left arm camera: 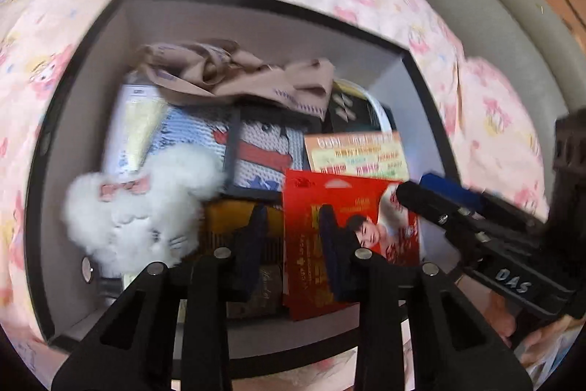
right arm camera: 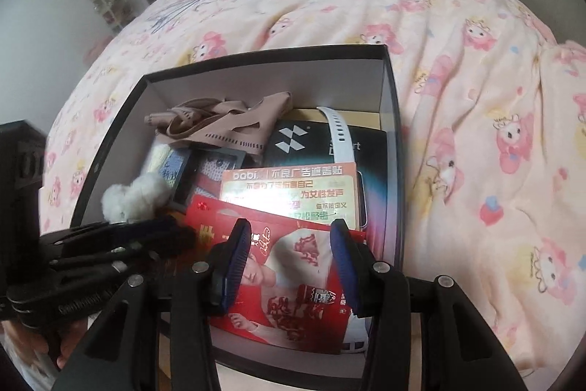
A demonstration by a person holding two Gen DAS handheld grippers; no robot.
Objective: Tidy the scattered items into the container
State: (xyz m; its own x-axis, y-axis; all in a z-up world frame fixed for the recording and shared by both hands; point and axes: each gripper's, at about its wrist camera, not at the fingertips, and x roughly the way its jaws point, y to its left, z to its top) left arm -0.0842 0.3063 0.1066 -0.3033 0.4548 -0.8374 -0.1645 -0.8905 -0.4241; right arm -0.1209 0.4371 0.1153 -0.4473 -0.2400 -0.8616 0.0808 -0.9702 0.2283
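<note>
**A:** Two grippers hang over the black box [right arm camera: 390, 90] on the bed — are they holding anything?

**B:** Neither, as far as I can see. The right gripper [right arm camera: 291, 259] has its jaws spread wide, with the red packet [right arm camera: 293, 295] lying below and between them, not pinched. The left gripper [left arm camera: 293, 244] is likewise parted, above the near edge of the box, with nothing between its pads.

**A:** So where are the scattered items?

**B:** Inside the box, as far as these views show. The red packet lies on top near the front wall, overlapping the orange card [right arm camera: 293, 185]. The beige strap garment [right arm camera: 223, 123] is draped toward the back wall, the white plush [left arm camera: 139, 215] sits against the left wall, and a dark flat box with a white watch band [right arm camera: 338, 134] across it fills the back right corner.

**A:** Why is everything layered like that?

**B:** My guess: the flat things went in as a base, the soft ones rest on top. I see nothing loose on the pink bedspread [right arm camera: 476, 98], so the tidying looks close to finished.

**A:** Any risk?

**B:** The red packet leans on the card; a nudge could slide it.
</note>
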